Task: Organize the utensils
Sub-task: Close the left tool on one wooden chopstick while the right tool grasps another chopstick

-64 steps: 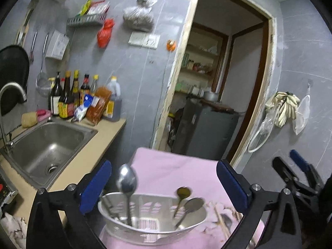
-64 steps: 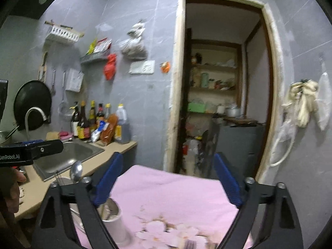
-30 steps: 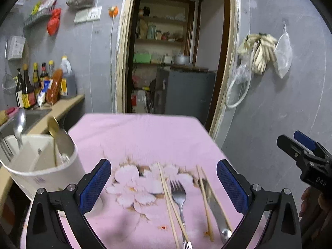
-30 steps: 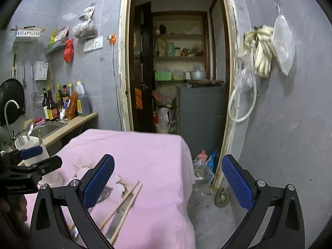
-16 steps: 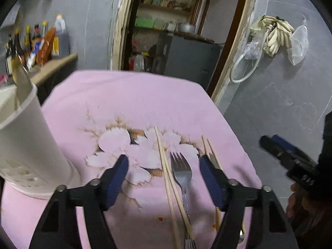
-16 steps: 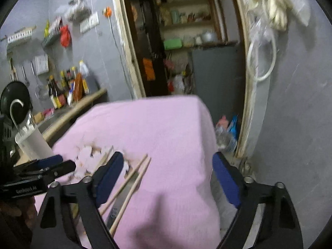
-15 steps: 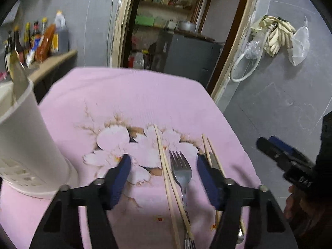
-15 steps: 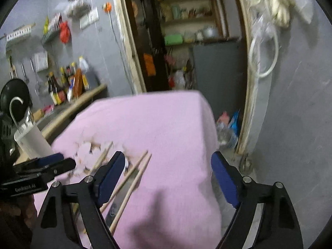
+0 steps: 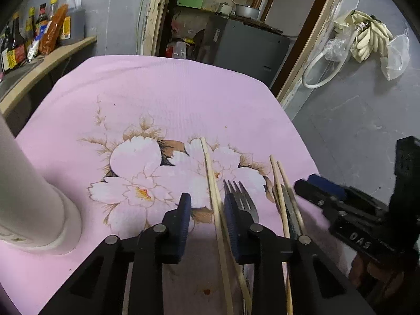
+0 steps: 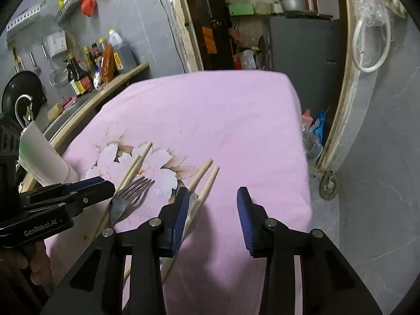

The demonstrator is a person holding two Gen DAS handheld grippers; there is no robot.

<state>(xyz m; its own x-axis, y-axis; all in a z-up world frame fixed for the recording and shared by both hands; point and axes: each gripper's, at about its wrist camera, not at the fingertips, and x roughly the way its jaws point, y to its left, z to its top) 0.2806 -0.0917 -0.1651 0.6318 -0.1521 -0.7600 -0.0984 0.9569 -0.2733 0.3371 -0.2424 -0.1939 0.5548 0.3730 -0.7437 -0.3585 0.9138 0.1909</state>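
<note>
On the pink flowered cloth [image 9: 162, 97] lie a pair of wooden chopsticks [image 9: 210, 173], a metal fork [image 9: 242, 199] and a second chopstick pair [image 9: 278, 181] with a knife [image 9: 290, 210] between its sticks. My left gripper [image 9: 207, 210] hovers low over the first pair; its jaws are closing, the sticks run between them near the right pad, and no pad presses on them. My right gripper [image 10: 213, 204] is closing over bare cloth, its left finger above the second chopstick pair [image 10: 203, 178]. The fork [image 10: 131, 191] lies between the two grippers.
A white utensil holder [image 9: 29, 199] stands at the cloth's left edge. Behind it are a counter with bottles [image 10: 89, 63] and a sink. The table's right edge [image 10: 302, 157] drops to the floor by an open doorway [image 9: 223, 21]. A hand [image 10: 31, 262] holds the left gripper.
Both grippers have sunk toward the cloth and tipped downward, bringing the utensils close. Both pairs of jaws have narrowed from wide open. The left now straddles the first chopstick pair.
</note>
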